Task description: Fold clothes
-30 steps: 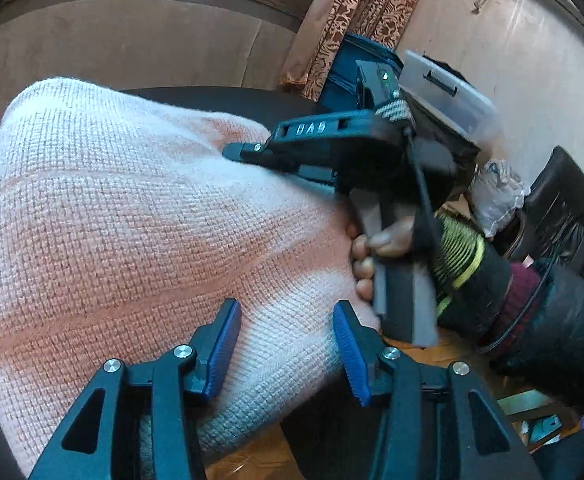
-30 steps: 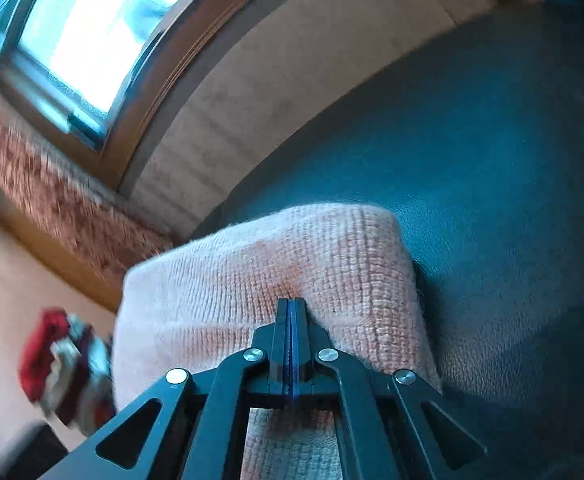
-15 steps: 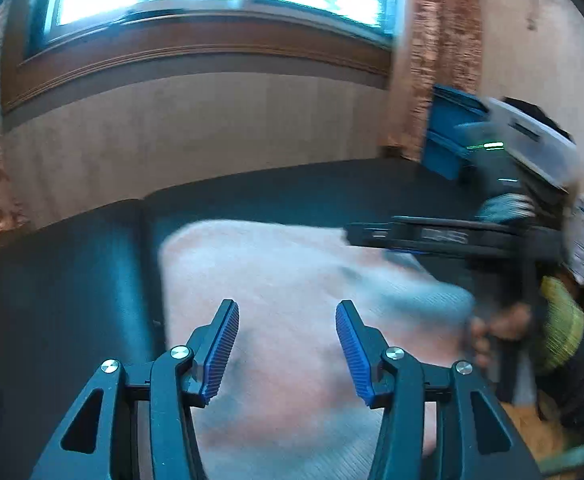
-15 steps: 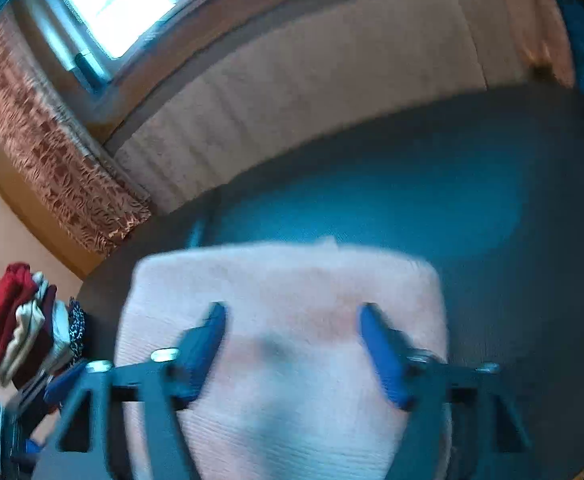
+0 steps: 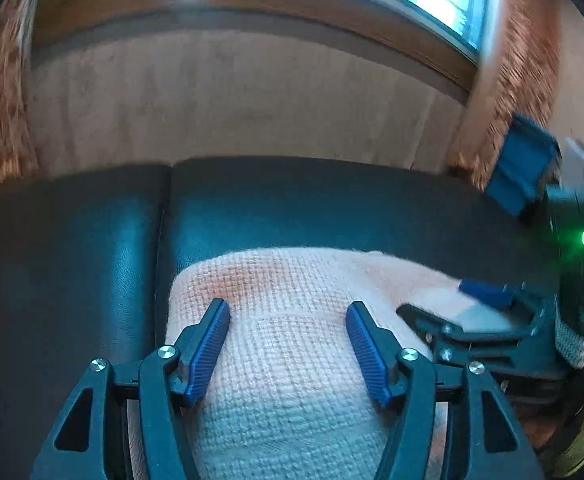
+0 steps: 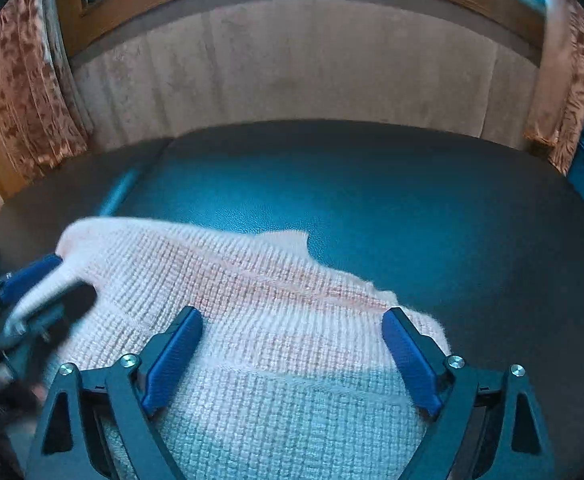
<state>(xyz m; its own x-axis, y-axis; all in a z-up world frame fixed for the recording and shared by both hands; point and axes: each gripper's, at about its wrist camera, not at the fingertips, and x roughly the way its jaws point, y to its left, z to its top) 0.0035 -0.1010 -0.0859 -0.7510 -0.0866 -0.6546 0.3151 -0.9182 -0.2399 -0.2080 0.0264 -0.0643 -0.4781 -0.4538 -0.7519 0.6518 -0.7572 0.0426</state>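
A pale pink, chunky knitted garment (image 6: 259, 320) lies folded into a thick pad on a dark, leather-like padded surface (image 6: 412, 208), filling the lower middle of both wrist views. The left gripper (image 5: 287, 344) hovers over it with jaws wide, holding nothing. The right gripper (image 6: 292, 356) does likewise, jaws spread wider still, empty. In the left view the right gripper sits at three o'clock, beside the knit. The knit looks soft, light and stretchy, likely to sag and slip open; an edge or corner, such as the loose flap at twelve o'clock, seems the best hold. Its near end is cut off below the frame, and motion blur smears the side edges.
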